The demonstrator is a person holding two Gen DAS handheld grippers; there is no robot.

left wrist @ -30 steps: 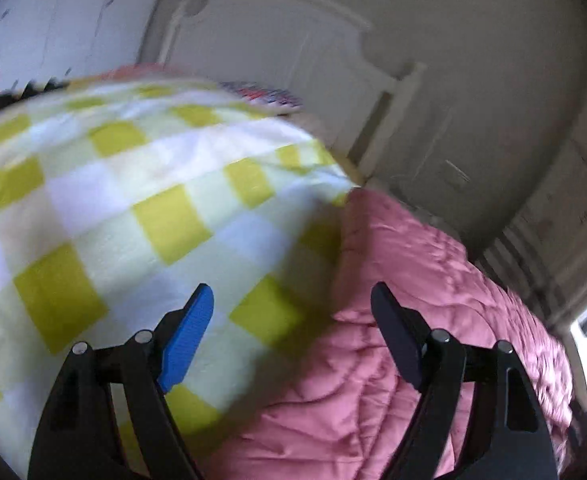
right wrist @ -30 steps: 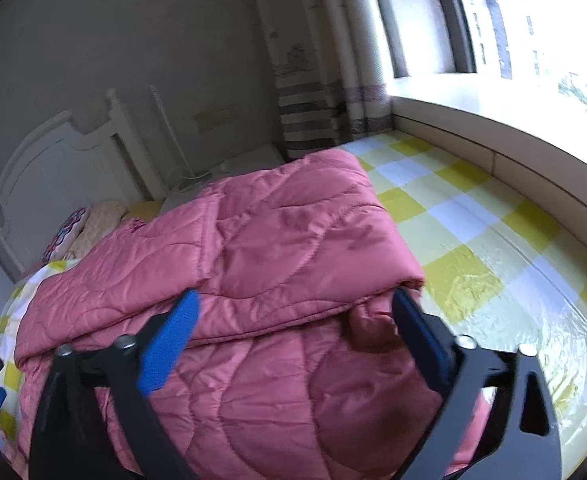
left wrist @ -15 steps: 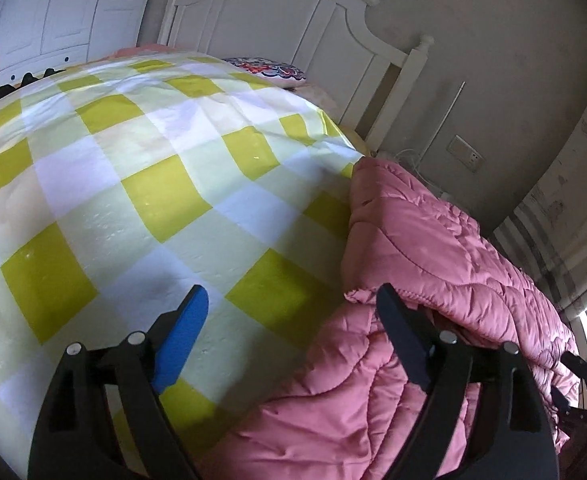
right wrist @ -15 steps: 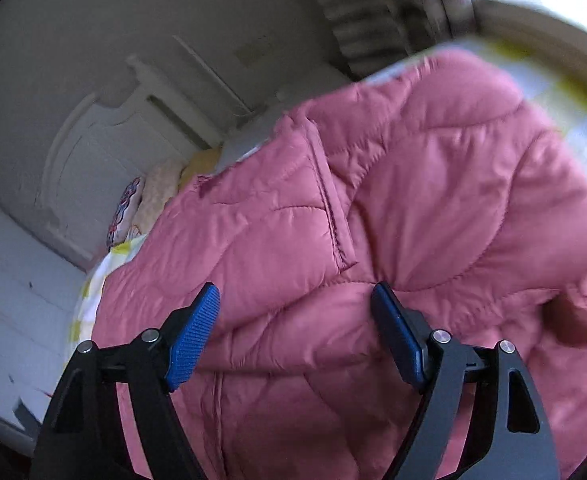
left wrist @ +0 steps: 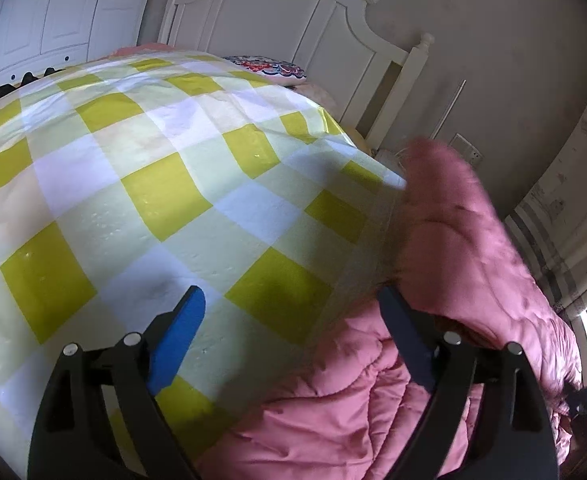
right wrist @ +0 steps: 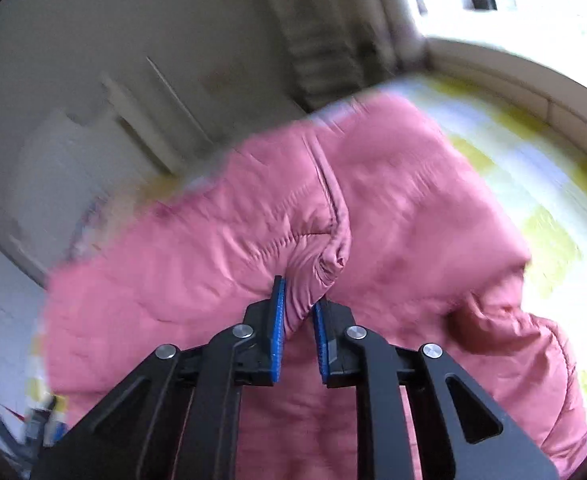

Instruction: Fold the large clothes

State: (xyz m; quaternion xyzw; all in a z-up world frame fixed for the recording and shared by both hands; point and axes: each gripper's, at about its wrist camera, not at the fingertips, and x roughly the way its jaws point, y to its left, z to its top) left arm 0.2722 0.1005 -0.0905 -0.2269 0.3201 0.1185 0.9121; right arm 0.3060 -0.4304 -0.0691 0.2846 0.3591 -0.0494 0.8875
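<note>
A pink quilted jacket (right wrist: 393,208) lies folded on a bed with a yellow and white checked sheet (left wrist: 141,184). My right gripper (right wrist: 299,300) is shut on a pinched fold of the jacket's top layer near a seam. In the left wrist view the jacket (left wrist: 445,248) lies at the right, its near flap raised and blurred. My left gripper (left wrist: 289,316) is open and empty, low over the sheet at the jacket's left edge, with its right finger (left wrist: 401,328) over the pink fabric.
A white headboard (left wrist: 293,20) and a patterned pillow (left wrist: 269,66) stand at the far end of the bed. White wardrobe doors (left wrist: 61,12) are at the far left. A striped curtain (right wrist: 313,52) and a window sill (right wrist: 533,68) run along the bed's right side.
My right gripper has closed on a fold of the jacket. The jacket's top flap has lifted and moved. My left gripper stays open and has moved closer to the bed.
</note>
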